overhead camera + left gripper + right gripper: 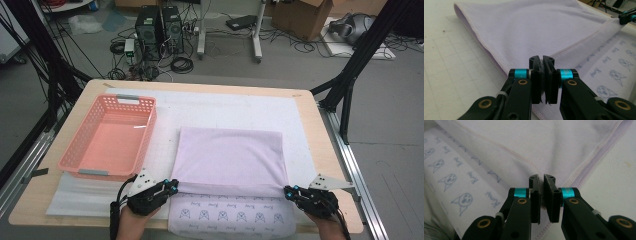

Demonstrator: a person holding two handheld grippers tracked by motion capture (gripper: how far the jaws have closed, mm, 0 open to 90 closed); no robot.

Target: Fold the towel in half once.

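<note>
One lilac towel is seen on the table, laid over a white mat; one pink basket is set to the left of it, just beside the towel's left edge but apart from it; two grippers are counted, one in each hand, at the near edge of the table. The towel is folded over on itself, so that a strip of its underside printed with small cat faces is left showing nearest the person; the folded-over layer is spread flat beyond that strip.

The left gripper is placed at the near left corner of the folded layer; in the left gripper view its jaws are seen closed almost together, with the hemmed towel edge pinched between the pads. The right gripper is placed at the near right corner; in the right gripper view its jaws are likewise nearly shut, and the stitched corner of the towel is clamped between them. The towel's near edge is thus stretched between the two grippers.
</note>
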